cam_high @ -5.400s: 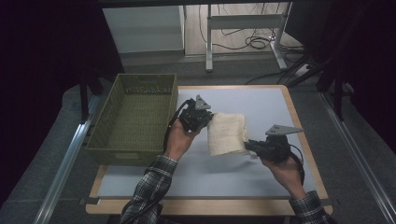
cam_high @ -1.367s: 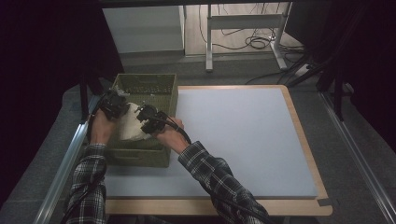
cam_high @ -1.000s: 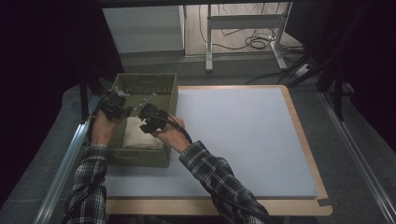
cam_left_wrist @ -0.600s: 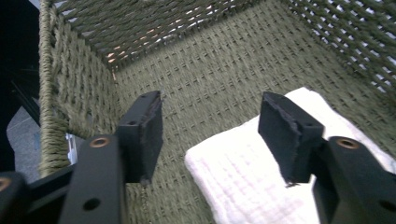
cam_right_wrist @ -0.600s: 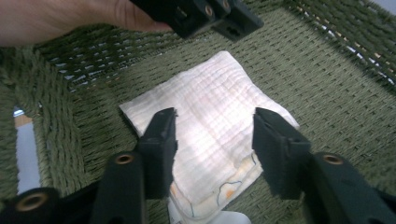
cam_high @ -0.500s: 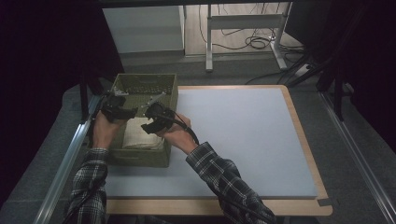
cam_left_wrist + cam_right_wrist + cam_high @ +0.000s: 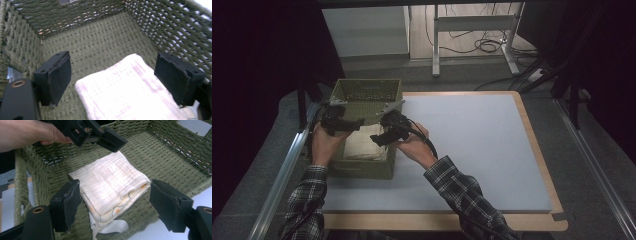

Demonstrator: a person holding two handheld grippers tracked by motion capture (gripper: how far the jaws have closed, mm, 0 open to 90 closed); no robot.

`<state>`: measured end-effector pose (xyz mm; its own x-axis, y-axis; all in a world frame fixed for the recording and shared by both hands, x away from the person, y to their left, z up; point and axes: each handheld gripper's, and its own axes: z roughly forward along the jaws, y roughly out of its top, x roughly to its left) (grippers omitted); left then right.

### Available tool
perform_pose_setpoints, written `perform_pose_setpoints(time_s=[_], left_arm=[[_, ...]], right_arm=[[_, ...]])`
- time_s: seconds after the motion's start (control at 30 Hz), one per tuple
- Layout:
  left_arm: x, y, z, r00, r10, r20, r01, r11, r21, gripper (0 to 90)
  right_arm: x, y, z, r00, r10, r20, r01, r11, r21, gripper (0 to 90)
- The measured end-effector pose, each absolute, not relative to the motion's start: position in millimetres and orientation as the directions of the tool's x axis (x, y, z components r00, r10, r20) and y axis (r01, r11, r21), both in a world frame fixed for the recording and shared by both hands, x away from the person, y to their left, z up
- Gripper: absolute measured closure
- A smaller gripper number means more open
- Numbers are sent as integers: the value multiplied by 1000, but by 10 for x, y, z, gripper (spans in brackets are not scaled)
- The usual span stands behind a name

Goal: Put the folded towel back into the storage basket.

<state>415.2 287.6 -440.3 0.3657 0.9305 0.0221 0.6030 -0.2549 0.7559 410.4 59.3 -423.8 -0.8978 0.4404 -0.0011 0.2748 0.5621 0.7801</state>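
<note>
A folded cream cloth (image 7: 363,146) lies flat on the floor of an olive woven basket (image 7: 367,91) at the table's left. Over the basket's left side, my left gripper (image 7: 354,122) is open and its jaws have just been opening. In the left gripper view the cloth (image 7: 130,90) lies below the left gripper (image 7: 112,77), apart from the pads. My right gripper (image 7: 379,140) hovers over the basket's right rim, also open after just opening. The cloth (image 7: 110,185) rests untouched beneath the right gripper (image 7: 113,203), and the left gripper (image 7: 100,133) is above it.
A pale grey mat (image 7: 472,145) with a wooden border covers the table right of the basket. A metal rail (image 7: 287,165) runs along the left edge. Desk legs and cables (image 7: 482,45) stand on the floor beyond.
The cloth, earlier on the mat between both grippers, now lies in the basket. Both jaws have spread apart off it, and the right gripper has drawn back toward the right rim.
</note>
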Motion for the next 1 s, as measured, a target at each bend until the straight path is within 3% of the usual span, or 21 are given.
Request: perform_pose_setpoints(time_s=[0.5,1.0], left_arm=[[3953,2728,-4332,420,902,-98,582,-184,792,77],[3676,2328,-4236,501,865,-34,523,-271,808,26]], right_arm=[[4027,189,-4221,-906,423,20,269,536,800,146],[3994,-339,-4282,-885,465,22,296,524,799,90]])
